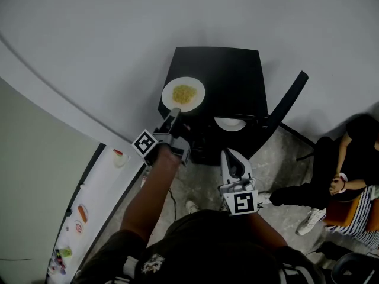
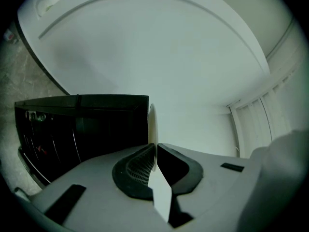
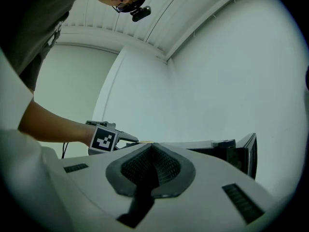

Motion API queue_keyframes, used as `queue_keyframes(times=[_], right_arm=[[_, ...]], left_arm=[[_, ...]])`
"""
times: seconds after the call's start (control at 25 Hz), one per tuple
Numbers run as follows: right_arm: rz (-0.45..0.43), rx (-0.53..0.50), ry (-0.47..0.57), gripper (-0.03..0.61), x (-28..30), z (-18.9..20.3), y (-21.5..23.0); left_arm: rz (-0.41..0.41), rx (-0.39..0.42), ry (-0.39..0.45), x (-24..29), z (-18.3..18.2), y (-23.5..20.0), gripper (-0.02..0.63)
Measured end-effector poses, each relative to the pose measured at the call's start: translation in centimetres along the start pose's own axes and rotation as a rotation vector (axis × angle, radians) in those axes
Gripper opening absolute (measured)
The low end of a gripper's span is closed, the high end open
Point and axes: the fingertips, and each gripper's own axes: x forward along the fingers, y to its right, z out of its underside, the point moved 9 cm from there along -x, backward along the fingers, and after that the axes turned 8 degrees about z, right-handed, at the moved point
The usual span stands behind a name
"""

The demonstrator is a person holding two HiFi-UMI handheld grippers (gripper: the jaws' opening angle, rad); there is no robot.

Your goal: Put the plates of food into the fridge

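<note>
No words, numbers or brands are readable. The square marker [image 1: 146, 142] on the left gripper [image 1: 175, 113] and its twin on the right gripper [image 1: 228, 154] bear only black-and-white patterns (no letters). The white shirt print [image 1: 153, 264] is illegible.

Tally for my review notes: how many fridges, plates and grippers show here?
Fridges: 1, black fridge
Plates: 2, food plate, plate inside
Grippers: 2, left gripper, right gripper
Total: 5
</note>
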Motion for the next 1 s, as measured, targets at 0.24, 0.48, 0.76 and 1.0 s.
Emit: queue_keyframes(times=[0.24,0.48,0.76,1.0], right_arm=[[-0.004,0.003,-0.019,0.026,-0.1,0.3,-0.2],[-0.001,0.004,-0.034,0.026,-0.7,0.2,-0.5],[-0.009,-0.043,-0.073,0.026,0.2,1.9,0.3],[-0.008,-0.04,-0.044,0.026,1.0,2.5,-0.1]], left_arm=[[0.022,0.033,-0.023,-1.0,0.3,0.6,0.034],[0.061,0.036,-0.053,-2.9,1.1,1.6,0.032],[0.12,-0.008,-0.06,-4.2,1.9,1.8,0.032],[0.112,0.005,-0.076,-6.0,2.0,2.1,0.032]])
